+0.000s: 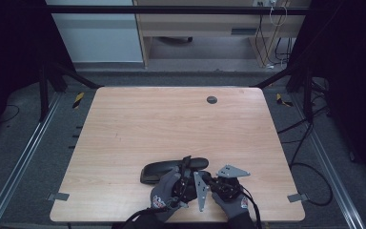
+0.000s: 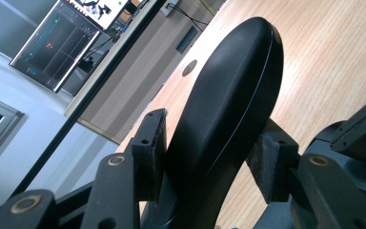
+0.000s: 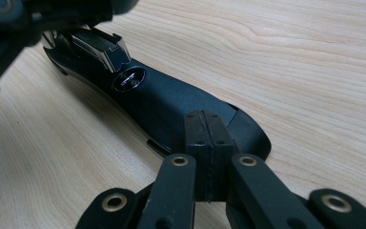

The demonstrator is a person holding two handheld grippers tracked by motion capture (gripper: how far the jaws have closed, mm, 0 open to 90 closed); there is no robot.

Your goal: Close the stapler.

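A black stapler lies near the table's front edge, its top part swung open from the flat base. In the left gripper view the rounded black top stands between my left gripper's pads, which lie against both of its sides. In the high view that left gripper reaches into the stapler from the front. My right gripper is shut, pads together with nothing between them, and its tips rest on the near end of the stapler's base. A metal magazine shows at the base's far end.
The wooden table has a dark round grommet near its far edge. Black frame posts and cables flank the table on the floor. A wooden desk stands beyond it.
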